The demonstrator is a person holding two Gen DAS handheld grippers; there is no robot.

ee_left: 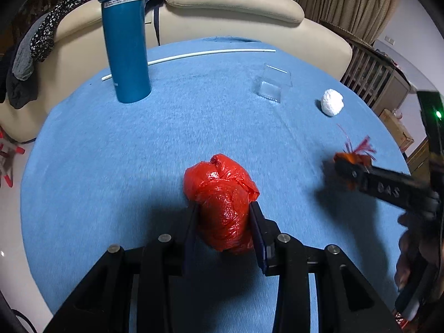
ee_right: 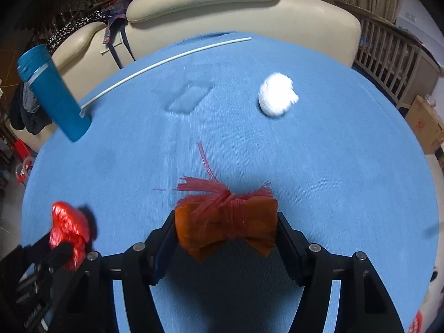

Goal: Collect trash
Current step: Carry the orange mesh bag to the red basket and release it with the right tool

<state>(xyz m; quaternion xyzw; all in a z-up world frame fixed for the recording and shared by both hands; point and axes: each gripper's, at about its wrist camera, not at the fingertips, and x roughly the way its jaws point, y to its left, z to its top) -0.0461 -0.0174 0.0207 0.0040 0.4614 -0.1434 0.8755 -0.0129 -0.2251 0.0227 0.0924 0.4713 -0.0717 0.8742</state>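
My left gripper (ee_left: 223,208) is shut on a crumpled red plastic bag (ee_left: 222,197), its pads pressing both sides, just over the blue tablecloth (ee_left: 166,138). In the right wrist view the same red plastic bag (ee_right: 68,227) shows at the lower left. My right gripper (ee_right: 226,219) is shut on an orange bundle wrapped in red netting (ee_right: 227,222), frayed strands sticking up. That orange bundle (ee_left: 352,158) and the right gripper (ee_left: 344,166) appear at the right of the left wrist view. A white crumpled paper ball (ee_right: 276,94) (ee_left: 332,101) lies farther back on the cloth.
A tall blue bottle (ee_left: 125,38) (ee_right: 52,91) stands at the back left. A white straw (ee_left: 194,55) (ee_right: 166,61) lies along the far edge. A clear plastic piece (ee_left: 273,84) (ee_right: 190,97) sits mid-table. A cream sofa (ee_right: 222,5) is behind, a wooden crib (ee_right: 394,55) at the right.
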